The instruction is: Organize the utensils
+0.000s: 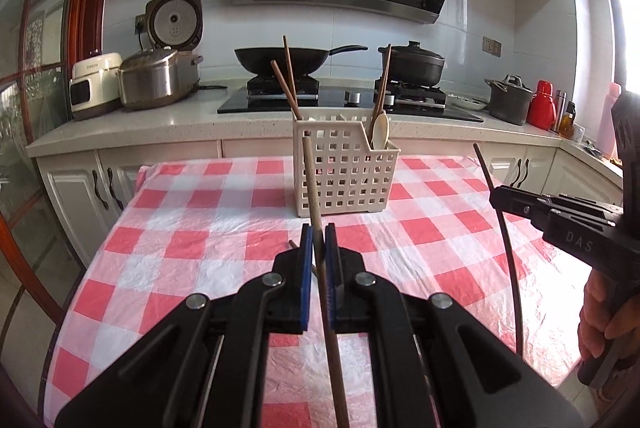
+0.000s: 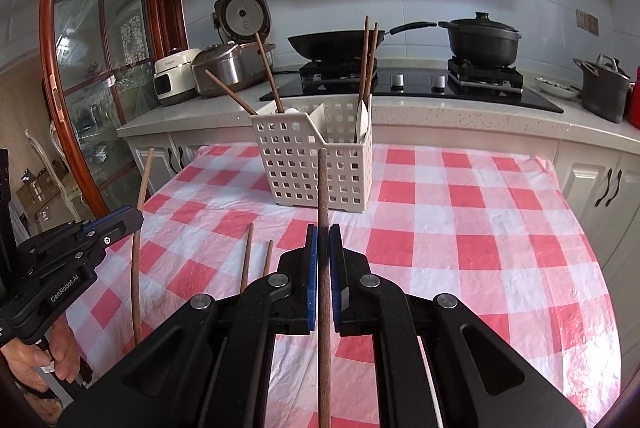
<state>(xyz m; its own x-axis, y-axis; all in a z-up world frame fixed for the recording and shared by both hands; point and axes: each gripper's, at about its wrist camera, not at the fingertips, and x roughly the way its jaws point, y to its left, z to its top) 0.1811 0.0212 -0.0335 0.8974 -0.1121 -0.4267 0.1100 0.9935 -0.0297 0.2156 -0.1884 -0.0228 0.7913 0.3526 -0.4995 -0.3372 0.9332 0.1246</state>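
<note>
A white perforated utensil basket (image 1: 344, 180) (image 2: 316, 160) stands on the checked table, holding several wooden chopsticks and a pale spoon (image 1: 379, 130). My left gripper (image 1: 319, 240) is shut on a wooden chopstick (image 1: 312, 180), held upright above the table in front of the basket; it shows in the right wrist view (image 2: 132, 220) at the left. My right gripper (image 2: 323, 240) is shut on a darker chopstick (image 2: 323, 188), also upright; it shows in the left wrist view (image 1: 496, 200) at the right. Two more chopsticks (image 2: 247, 252) lie on the cloth.
The table carries a red and white checked cloth (image 1: 224, 228) (image 2: 460, 228). Behind it runs a kitchen counter with a stove, a black wok (image 1: 280, 58), a black pot (image 1: 416, 62), rice cookers (image 1: 160, 76) and bottles (image 1: 542, 104) at the right.
</note>
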